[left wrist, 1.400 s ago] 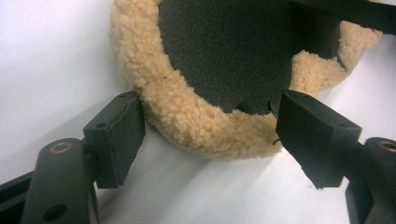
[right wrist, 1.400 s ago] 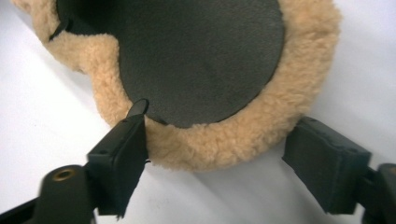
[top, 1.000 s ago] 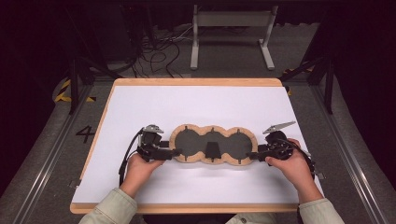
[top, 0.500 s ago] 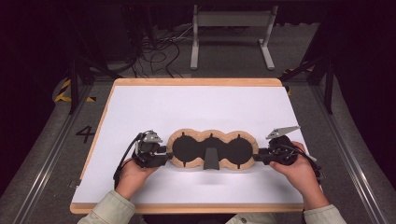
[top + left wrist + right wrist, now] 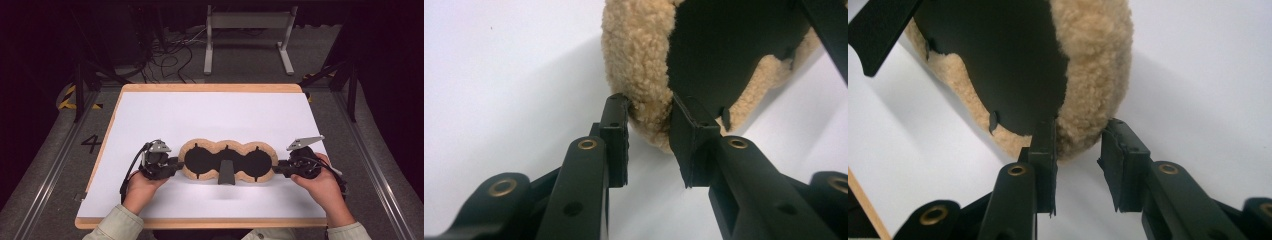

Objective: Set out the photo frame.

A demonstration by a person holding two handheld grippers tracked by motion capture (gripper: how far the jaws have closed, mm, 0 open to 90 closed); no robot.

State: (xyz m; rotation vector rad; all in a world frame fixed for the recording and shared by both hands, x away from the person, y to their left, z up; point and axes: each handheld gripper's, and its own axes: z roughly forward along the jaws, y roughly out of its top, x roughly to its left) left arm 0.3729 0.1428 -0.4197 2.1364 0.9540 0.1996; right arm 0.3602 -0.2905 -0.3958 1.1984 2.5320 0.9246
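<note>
The left gripper (image 5: 649, 135) has just closed its jaws on the fleece pad's (image 5: 639, 75) edge.

I work in what reads as a lab or recording studio. My bench is a white-topped table with a pale wooden edge (image 5: 210, 88), on a grey carpeted floor (image 5: 45, 165). Black curtains darken the surroundings. Loose black cables (image 5: 170, 55) lie behind the table beside a grey metal stand (image 5: 247, 30). Yellow-and-black hazard tape (image 5: 67, 97) and a painted numeral 4 (image 5: 91, 143) mark the floor.
</note>
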